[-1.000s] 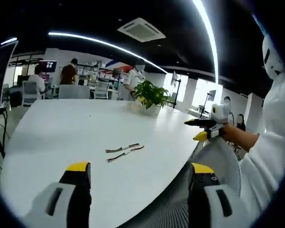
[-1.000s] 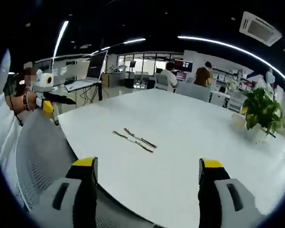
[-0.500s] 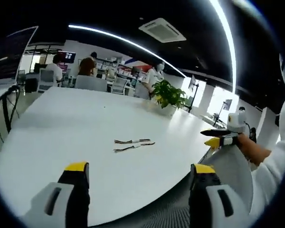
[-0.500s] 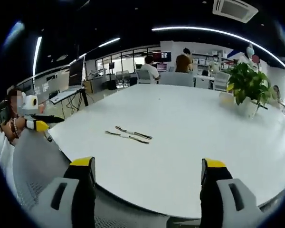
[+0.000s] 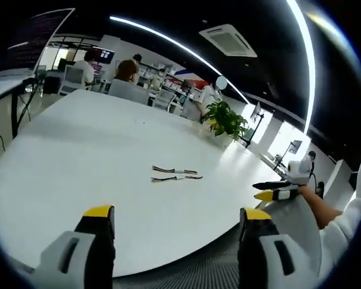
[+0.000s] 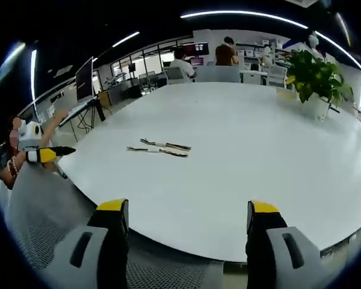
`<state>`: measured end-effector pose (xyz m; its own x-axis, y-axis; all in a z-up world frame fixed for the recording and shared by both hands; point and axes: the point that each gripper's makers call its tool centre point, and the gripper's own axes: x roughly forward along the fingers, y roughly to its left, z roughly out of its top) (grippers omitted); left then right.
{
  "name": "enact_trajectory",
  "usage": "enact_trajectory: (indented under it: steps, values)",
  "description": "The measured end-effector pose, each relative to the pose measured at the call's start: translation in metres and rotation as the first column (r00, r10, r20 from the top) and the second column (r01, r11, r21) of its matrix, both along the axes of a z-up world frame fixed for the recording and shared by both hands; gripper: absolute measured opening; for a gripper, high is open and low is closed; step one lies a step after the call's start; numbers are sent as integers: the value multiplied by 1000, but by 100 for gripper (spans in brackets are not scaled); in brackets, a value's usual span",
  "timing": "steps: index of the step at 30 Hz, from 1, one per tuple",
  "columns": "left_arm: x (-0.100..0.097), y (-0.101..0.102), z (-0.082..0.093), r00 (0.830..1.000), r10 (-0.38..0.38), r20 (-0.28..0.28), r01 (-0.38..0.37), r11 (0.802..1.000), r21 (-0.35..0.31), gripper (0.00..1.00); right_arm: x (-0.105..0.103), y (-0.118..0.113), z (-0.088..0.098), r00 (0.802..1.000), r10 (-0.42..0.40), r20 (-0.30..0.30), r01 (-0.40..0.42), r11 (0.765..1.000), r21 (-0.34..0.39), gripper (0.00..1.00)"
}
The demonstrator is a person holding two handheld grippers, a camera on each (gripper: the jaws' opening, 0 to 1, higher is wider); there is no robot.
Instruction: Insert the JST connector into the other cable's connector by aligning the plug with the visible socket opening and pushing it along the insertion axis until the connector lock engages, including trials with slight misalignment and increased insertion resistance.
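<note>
Two JST cables [image 5: 175, 174] [image 6: 158, 147] lie side by side, near each other, on the white table [image 5: 78, 156] [image 6: 259, 150]. Left gripper [image 5: 175, 224] and right gripper [image 6: 188, 218] hover apart, jaws wide, empty. Potted plant [image 5: 226, 122] [image 6: 316, 78] stands beyond.

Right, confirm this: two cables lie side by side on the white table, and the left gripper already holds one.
Not quite. The left gripper is open and holds nothing; both cables lie on the white table, as the left gripper view shows.
</note>
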<state>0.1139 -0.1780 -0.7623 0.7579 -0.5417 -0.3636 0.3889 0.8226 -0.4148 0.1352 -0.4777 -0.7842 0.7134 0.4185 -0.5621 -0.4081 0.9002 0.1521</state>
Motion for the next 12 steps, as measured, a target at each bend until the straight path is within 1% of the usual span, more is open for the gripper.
enact_trajectory:
  steps: [2, 4, 8, 12]
  values:
    - [0, 2, -1, 1000, 11, -1, -11, 1000, 3, 82, 1, 0, 1, 1000, -2, 7, 2, 1000, -4, 79]
    - [1, 2, 1, 1000, 16, 10, -16, 1000, -11, 83, 1, 0, 0, 1000, -5, -3, 5, 1000, 4, 78]
    - [0, -1, 0, 1000, 0, 1, 0, 1000, -8, 82, 0, 1, -3, 1000, -10, -27, 10, 1000, 20, 77]
    - [0, -2, 2, 1000, -1, 9, 1, 1000, -25, 80, -1, 1, -5, 999, -14, -42, 15, 999, 41, 76]
